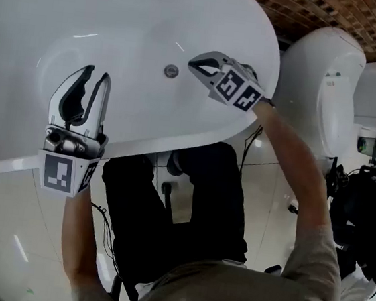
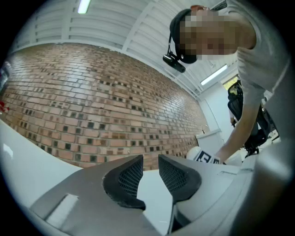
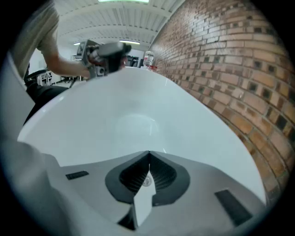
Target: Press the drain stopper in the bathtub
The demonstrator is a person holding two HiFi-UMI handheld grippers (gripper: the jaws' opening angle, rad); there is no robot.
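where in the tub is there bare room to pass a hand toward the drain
The bathtub floor left of and beyond the drain stopper is bare up to the far rim. It is crowded just right of the stopper, at the shut right hand-held gripper, and at the near rim by the open left hand-held gripper.

Drain stopper: in the bathtub, just left of the right gripper.
Left gripper: above the tub's near rim, well left of the stopper.
Brick wall: behind the tub.
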